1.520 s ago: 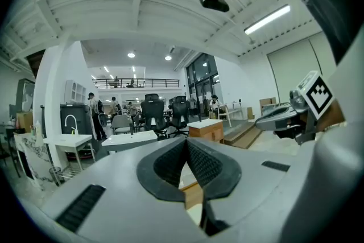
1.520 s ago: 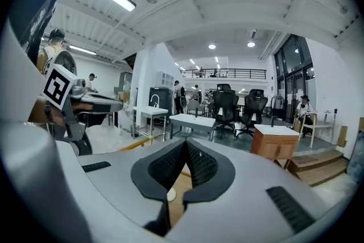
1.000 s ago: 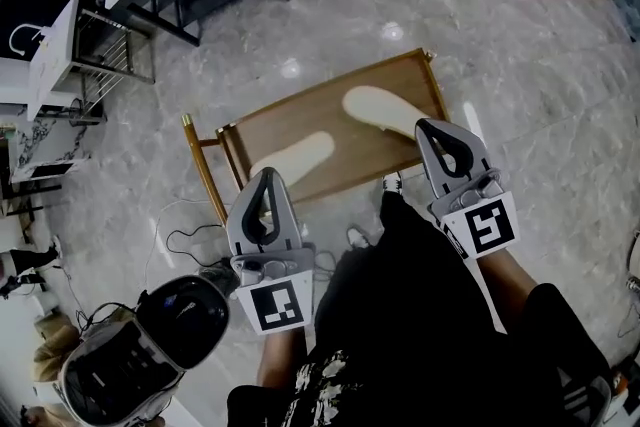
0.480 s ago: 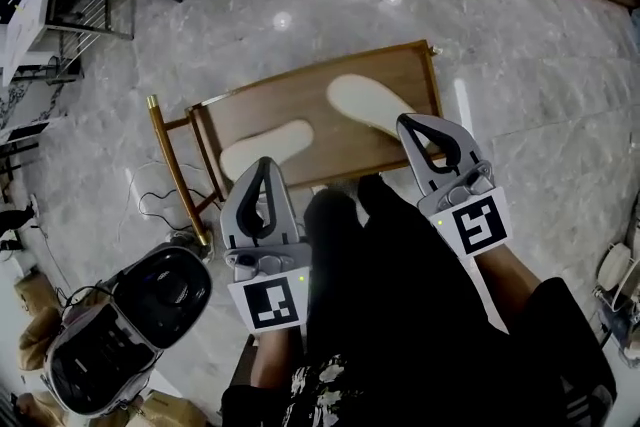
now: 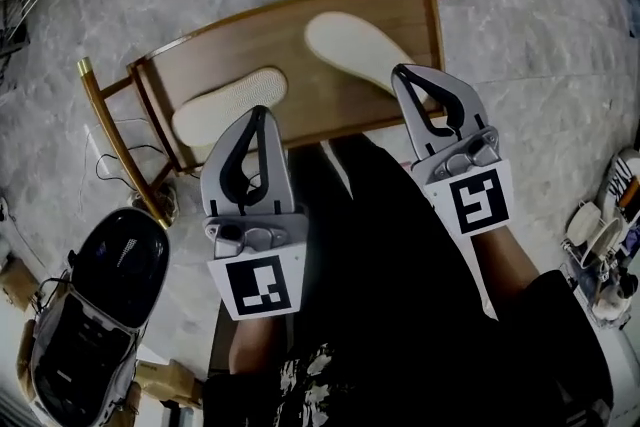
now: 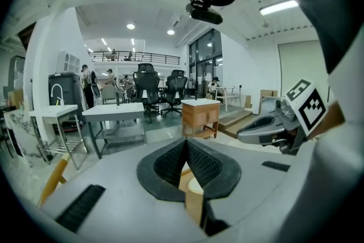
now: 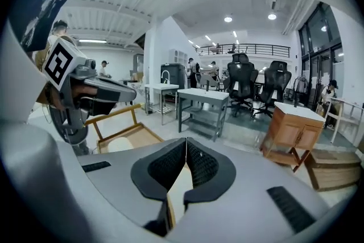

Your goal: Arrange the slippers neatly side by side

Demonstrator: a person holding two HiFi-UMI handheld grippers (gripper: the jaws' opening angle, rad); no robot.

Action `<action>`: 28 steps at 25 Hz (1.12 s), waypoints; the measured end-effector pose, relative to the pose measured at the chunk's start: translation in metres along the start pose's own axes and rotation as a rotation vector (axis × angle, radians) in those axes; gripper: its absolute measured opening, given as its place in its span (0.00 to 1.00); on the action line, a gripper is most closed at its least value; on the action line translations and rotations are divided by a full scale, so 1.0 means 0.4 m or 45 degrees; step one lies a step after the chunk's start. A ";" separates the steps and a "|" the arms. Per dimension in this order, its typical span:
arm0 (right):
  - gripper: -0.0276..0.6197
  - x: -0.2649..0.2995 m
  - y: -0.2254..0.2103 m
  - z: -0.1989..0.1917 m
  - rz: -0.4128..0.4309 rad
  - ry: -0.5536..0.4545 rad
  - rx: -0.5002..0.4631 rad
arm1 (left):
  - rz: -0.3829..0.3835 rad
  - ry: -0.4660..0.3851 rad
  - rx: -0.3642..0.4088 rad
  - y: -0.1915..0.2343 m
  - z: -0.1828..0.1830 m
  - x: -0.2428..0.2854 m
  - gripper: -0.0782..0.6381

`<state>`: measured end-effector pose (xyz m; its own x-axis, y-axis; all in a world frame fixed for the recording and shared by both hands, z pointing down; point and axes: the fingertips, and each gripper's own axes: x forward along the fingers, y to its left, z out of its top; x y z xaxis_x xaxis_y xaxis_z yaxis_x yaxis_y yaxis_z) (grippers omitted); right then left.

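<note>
Two pale slippers lie on a low wooden table. One slipper sits at the table's left, the other at its right, angled away from the first. My left gripper hangs shut and empty, its tip over the near end of the left slipper. My right gripper is also shut and empty, at the near end of the right slipper. In the left gripper view the pads meet, with wood and a pale slipper below. The right gripper view shows closed pads and the left slipper.
A black and grey device stands on the marble floor at the lower left, with cables beside the table's leg. The person's dark-clothed legs fill the middle. Small objects lie at the right edge.
Both grippers have come down closer to the table and slippers, which now look larger and nearer. The jaws stayed shut throughout.
</note>
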<state>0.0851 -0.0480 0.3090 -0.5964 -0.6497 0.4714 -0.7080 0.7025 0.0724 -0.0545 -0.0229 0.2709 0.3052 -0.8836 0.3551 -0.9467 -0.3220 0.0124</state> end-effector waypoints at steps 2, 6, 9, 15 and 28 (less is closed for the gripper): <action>0.04 0.016 0.006 -0.028 0.000 0.019 0.015 | -0.050 0.026 0.010 -0.023 -0.041 0.018 0.11; 0.04 0.042 0.024 -0.074 0.033 0.037 -0.019 | -0.123 0.076 -0.041 -0.062 -0.119 0.045 0.11; 0.04 0.049 0.044 -0.111 0.061 0.068 -0.038 | -0.148 0.128 -0.068 -0.080 -0.169 0.048 0.11; 0.05 0.077 0.063 -0.204 0.104 0.142 -0.054 | -0.108 0.244 -0.118 -0.066 -0.263 0.062 0.11; 0.27 0.153 0.103 -0.358 0.206 0.323 -0.306 | -0.101 0.343 -0.178 -0.086 -0.367 0.060 0.11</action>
<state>0.0737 -0.0171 0.4668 -0.5595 -0.4532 0.6939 -0.4853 0.8579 0.1690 -0.0300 0.0170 0.4161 0.3578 -0.7298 0.5826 -0.9318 -0.3200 0.1714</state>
